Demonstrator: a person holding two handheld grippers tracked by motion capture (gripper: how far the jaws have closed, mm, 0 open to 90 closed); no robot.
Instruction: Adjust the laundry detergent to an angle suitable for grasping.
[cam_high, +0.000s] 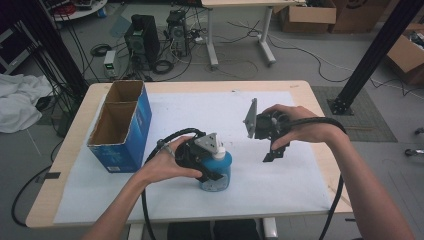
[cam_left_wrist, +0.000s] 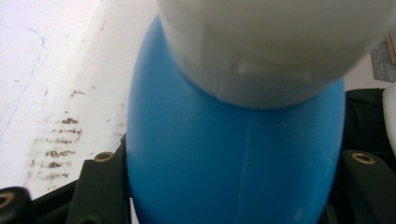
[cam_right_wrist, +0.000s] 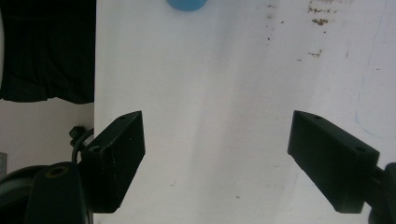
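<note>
Blue bottle (cam_high: 216, 170) with white cap (cam_left_wrist: 275, 46) is stood upright on the white sheet (cam_high: 280, 175), near the table's front edge. Left gripper (cam_high: 212, 167) is placed around it, one jaw on each side of the body; whether the pads press on it cannot be told. Right gripper (cam_right_wrist: 217, 163) is held above bare sheet, jaws wide apart, nothing between them. Blue cardboard box (cam_high: 122, 125) is set well to the left.

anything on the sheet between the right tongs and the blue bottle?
No. In the high view only bare white sheet separates the right tongs from the blue bottle; the right gripper view agrees.
</note>
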